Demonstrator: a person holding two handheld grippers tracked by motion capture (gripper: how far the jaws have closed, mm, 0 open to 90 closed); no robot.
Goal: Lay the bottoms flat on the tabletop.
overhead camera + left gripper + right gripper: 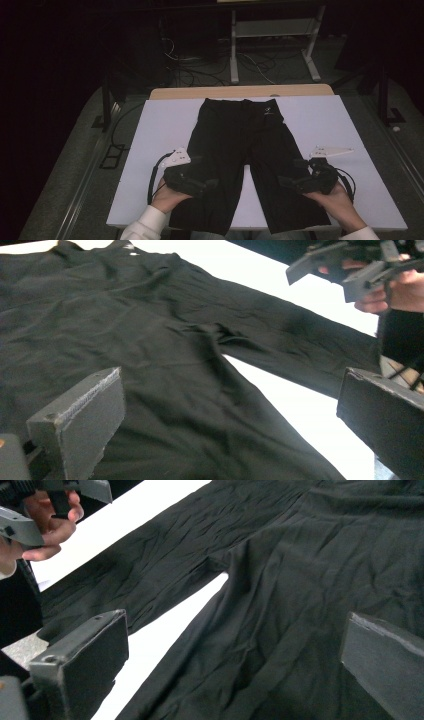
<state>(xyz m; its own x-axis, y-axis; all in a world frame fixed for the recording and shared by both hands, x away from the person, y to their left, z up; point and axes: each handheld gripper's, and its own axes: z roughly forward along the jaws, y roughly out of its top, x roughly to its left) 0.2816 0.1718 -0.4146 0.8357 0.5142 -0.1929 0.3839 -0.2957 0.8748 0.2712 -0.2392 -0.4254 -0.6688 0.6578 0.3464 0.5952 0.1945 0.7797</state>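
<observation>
Two tongs, one black pair of shorts (240,150), that's basically the setup. Shorts are spread flat on a white surface (150,130), waistband at the far end, both legs pointing back toward the person, w/ a strip of white showing btwn the legs. Small light logo near the waistband on the person's right side, can't read it.

Left tongs (202,184) are in the person's left hand (167,196), hanging over the left leg of the shorts near its outer edge. Jaws are spread wide in the left gripper view, nothing btwn them but fabric underneath; can't tell if they're touching the cloth or just above it.

Right tongs (289,181) are in the right hand (334,197), over the right leg, pointing inward. Same deal: jaws wide apart in the right gripper view, nothing clamped, wrinkled black fabric below.

Each gripper view also catches the other hand + its tongs off in a top corner. Beyond the far edge of the surface there's a white metal stand (272,35) and a mess of cables (200,70) on the floor.
</observation>
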